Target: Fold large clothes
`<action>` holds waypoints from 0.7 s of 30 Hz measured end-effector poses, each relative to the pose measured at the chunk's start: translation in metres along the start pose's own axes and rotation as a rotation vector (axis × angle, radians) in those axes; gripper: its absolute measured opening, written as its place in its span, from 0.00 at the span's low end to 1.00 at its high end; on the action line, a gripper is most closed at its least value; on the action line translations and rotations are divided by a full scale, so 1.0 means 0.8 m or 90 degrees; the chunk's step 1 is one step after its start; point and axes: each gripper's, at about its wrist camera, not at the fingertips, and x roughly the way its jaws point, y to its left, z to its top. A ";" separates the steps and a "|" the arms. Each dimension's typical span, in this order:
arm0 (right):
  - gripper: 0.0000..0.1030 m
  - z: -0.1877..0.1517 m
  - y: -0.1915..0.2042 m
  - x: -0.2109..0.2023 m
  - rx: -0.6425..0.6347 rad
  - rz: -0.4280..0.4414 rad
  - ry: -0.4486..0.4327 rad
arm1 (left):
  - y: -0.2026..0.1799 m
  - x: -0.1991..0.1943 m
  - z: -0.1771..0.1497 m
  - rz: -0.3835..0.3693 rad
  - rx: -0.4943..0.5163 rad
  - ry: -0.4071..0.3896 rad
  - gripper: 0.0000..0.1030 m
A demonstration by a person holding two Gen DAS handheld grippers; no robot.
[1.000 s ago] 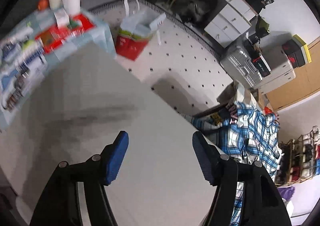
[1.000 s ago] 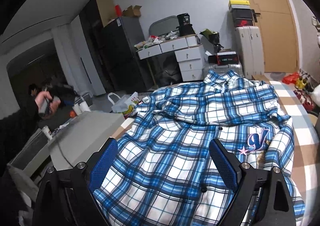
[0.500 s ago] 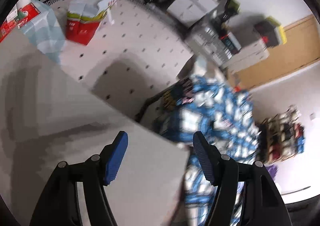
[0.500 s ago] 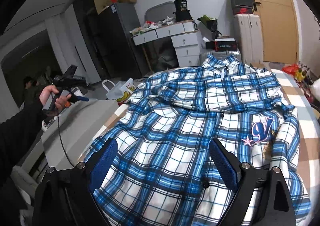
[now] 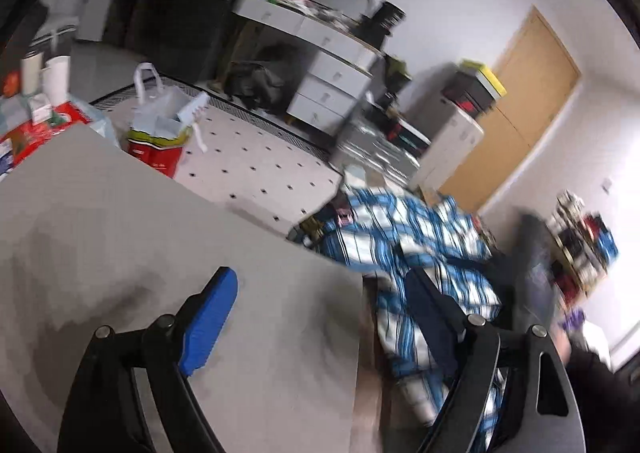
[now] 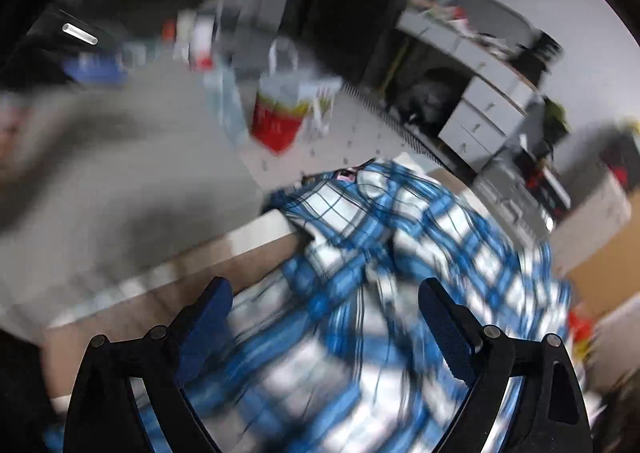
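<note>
Right wrist view: heavily blurred; right gripper (image 6: pixel 324 329) points down over the blue plaid shirt (image 6: pixel 420 253).
Right jaws: apart, nothing between the pads; they have just been closing slightly, and no cloth is caught.
Left wrist view: left gripper (image 5: pixel 320 317) hangs over the grey surface (image 5: pixel 120 221) at its corner beside the shirt (image 5: pixel 404 237).
Left jaws: apart and empty, having just opened further.
Shirt location: spread on the brown-and-white striped bed surface (image 6: pixel 256 245), its near edge crumpled against the grey surface's edge, a sleeve rucked up.
Placement reasoning: both tongs stand wide, probably to take the shirt's edge at two points.
Task status: folding judged not yet begun.
Surroundings: red and yellow bag (image 5: pixel 160 137) on the dotted floor (image 5: pixel 256 173); white drawers (image 5: pixel 328 93) beyond.
</note>
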 end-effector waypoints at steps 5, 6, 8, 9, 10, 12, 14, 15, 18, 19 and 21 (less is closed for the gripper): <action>0.64 0.024 0.016 0.075 -0.061 -0.006 0.065 | 0.009 0.018 0.000 -0.025 -0.004 0.036 0.80; 0.64 0.026 0.015 0.086 -0.064 0.001 0.075 | 0.010 0.020 0.001 -0.030 -0.004 0.041 0.80; 0.63 0.025 0.014 0.098 -0.066 0.007 0.085 | 0.010 0.022 0.001 -0.028 0.002 0.045 0.80; 0.56 0.024 0.016 0.107 -0.078 -0.002 0.096 | 0.008 0.022 -0.001 -0.029 0.006 0.048 0.80; 0.55 0.028 0.015 0.107 -0.080 0.000 0.084 | 0.009 0.025 0.001 -0.029 0.006 0.051 0.80; 0.27 0.032 0.012 0.109 -0.075 -0.003 0.075 | 0.010 0.027 -0.002 -0.029 0.002 0.056 0.80; 0.00 0.036 0.005 0.118 -0.049 -0.009 0.087 | 0.013 0.031 -0.001 -0.020 -0.005 0.065 0.80; 0.01 0.037 0.001 0.119 -0.031 -0.014 0.084 | 0.014 0.034 -0.001 -0.014 -0.012 0.071 0.80; 0.01 0.044 -0.022 0.088 0.042 -0.023 0.005 | 0.013 0.041 0.003 -0.017 -0.024 0.079 0.80; 0.01 0.043 -0.033 0.074 0.074 -0.023 -0.023 | 0.009 0.047 0.008 -0.020 -0.029 0.084 0.80; 0.01 0.038 -0.056 0.048 0.140 -0.014 -0.075 | 0.005 0.062 0.016 -0.050 -0.045 0.100 0.80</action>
